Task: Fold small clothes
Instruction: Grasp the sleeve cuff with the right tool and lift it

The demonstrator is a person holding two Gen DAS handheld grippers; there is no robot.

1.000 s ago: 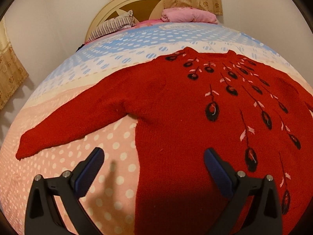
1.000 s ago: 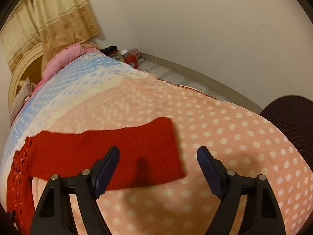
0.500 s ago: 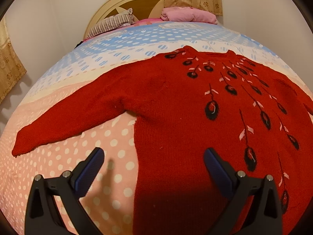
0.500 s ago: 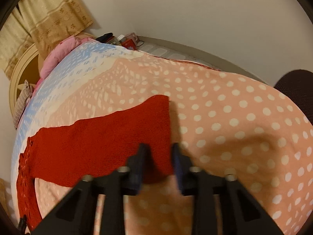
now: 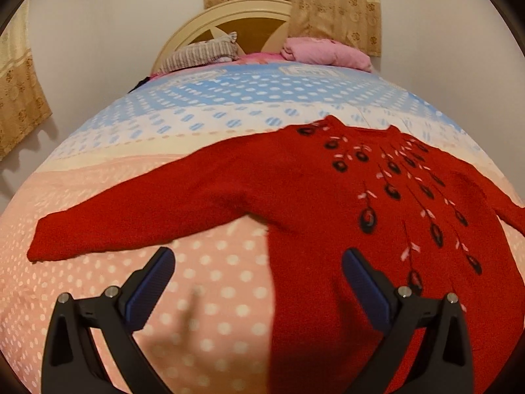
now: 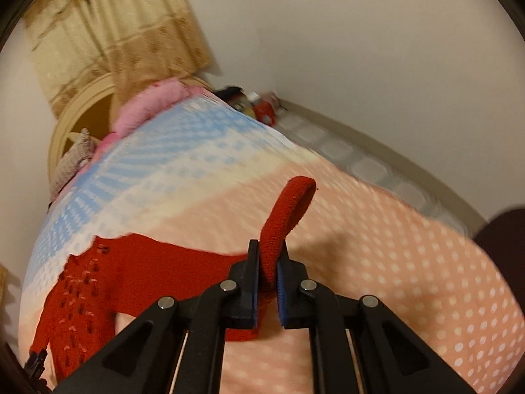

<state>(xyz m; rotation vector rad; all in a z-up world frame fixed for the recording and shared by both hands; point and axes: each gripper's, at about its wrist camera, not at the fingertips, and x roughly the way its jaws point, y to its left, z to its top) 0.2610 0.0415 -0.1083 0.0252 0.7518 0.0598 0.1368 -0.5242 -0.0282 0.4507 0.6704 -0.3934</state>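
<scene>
Lifted sleeve cuff (image 6: 288,210) sits pinched in right tongs (image 6: 268,275); left tongs (image 5: 259,282) spread.

Left gripper (image 5: 256,282) and right gripper (image 6: 268,282): black plastic triangulated finger frames with cut-outs, round silver screw heads at the pivots, and ribbed blue pads (image 5: 149,290) lining the inner faces
</scene>
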